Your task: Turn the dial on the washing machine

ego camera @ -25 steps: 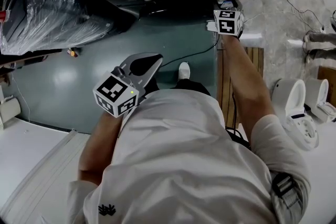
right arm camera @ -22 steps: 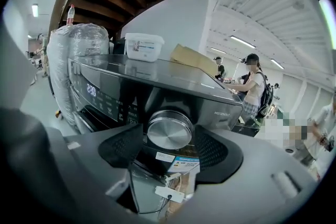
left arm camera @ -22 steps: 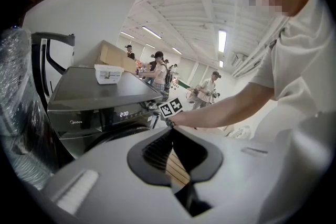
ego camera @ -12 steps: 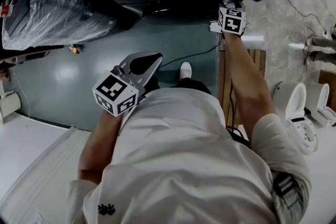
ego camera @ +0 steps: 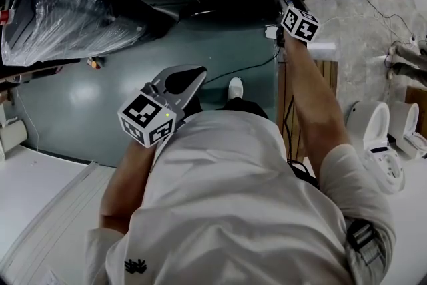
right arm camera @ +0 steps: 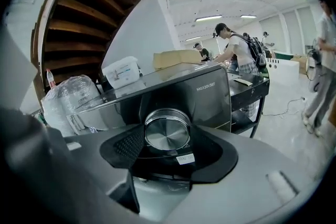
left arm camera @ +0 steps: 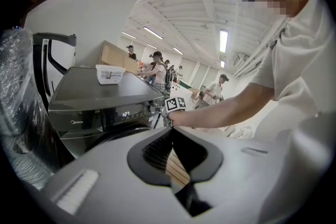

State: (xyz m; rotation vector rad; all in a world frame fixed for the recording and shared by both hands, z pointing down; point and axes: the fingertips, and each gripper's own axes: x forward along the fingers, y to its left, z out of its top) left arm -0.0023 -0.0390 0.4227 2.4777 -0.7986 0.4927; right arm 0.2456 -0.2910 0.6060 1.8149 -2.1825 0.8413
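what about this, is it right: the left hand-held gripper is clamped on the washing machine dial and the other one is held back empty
Not quite: it is the right hand-held gripper that is clamped on the dial, as the right gripper view shows. The left hand-held gripper is the one held back empty.

Large indoor hall, warehouse or test-floor type: white ribbed ceiling with strip lights [left arm camera: 223,40], painted grey-green floor [ego camera: 87,103]. Washing machine [left arm camera: 100,107], plastic-wrapped appliance [ego camera: 67,3] at 10 o'clock, loose toilets [ego camera: 373,143] at 3 o'clock, cardboard box [right arm camera: 178,57], several people [right arm camera: 233,52] standing behind.
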